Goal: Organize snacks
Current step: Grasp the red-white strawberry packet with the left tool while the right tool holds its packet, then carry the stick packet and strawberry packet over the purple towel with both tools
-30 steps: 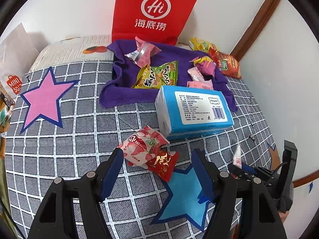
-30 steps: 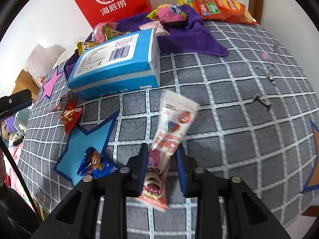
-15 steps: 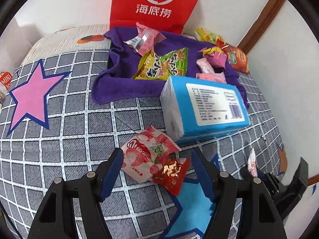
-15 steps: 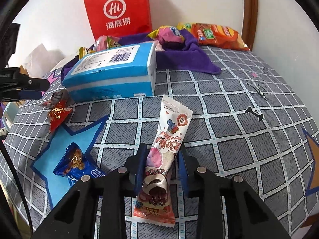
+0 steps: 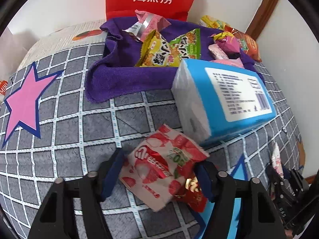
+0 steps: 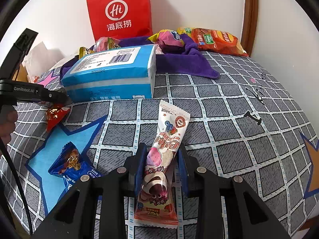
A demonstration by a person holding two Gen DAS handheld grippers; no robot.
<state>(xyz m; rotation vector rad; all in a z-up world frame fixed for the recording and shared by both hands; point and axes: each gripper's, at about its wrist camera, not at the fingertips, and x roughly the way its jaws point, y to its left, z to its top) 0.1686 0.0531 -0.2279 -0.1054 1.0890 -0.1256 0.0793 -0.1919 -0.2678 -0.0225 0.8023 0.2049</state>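
Left gripper (image 5: 159,171) is low over the grey checked mat (image 5: 65,123), its blue pads either side of a strawberry snack packet (image 5: 159,169) lying flat on the mat; jaws have just been closing, the right pad looks to meet the packet's edge and the left one sits just off it, so a firm pinch cannot be told. A small red candy wrapper (image 5: 191,197) lies partly under the packet's lower right corner, next to the right pad, at the edge of a blue star patch (image 6: 65,137). Just beyond the packet is a blue tissue pack (image 5: 229,97), lying flat. Behind that, a purple towel (image 5: 123,79) holds a green-yellow snack bag (image 5: 171,49), a pink foil packet (image 5: 147,23) and pink candies (image 5: 227,43); a red paper bag (image 6: 119,12) stands against the wall. Right gripper (image 6: 161,167) is pinched on a long ice-cream-print snack stick (image 6: 165,153), pads pressing its middle, its printed tail hanging toward the camera and its top end pointing at the tissue pack. A blue cookie packet (image 6: 73,165) lies on the blue star patch, left of the right gripper. An orange chip bag (image 6: 217,39) lies by the far corner, beside the towel. A pink star patch (image 5: 24,103) sits at the mat's left.
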